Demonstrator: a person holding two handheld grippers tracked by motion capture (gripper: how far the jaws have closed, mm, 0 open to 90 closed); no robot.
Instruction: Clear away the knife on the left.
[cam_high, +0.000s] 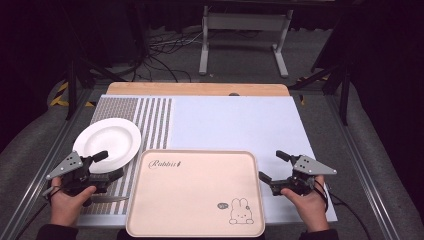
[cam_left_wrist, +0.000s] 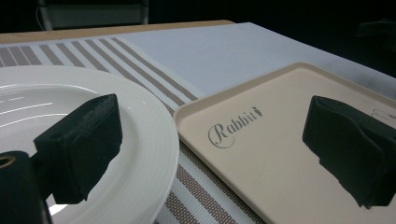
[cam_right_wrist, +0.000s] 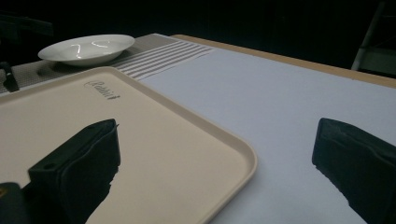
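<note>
- So far nothing is lifted: your left gripper (cam_high: 102, 167), jaws spread, straddles the plate (cam_high: 107, 142) rim left of the tray (cam_high: 196, 192).
- Your right gripper (cam_high: 272, 167), spread, straddles the tray's right edge.
- Plate not yet on tray.

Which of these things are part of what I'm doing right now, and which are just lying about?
In hand:
- plate, by the open left gripper
- tray, between both grippers
- right gripper, open at the tray's right edge

Lying about:
- knife on the striped mat
- metal stand behind the table
</note>
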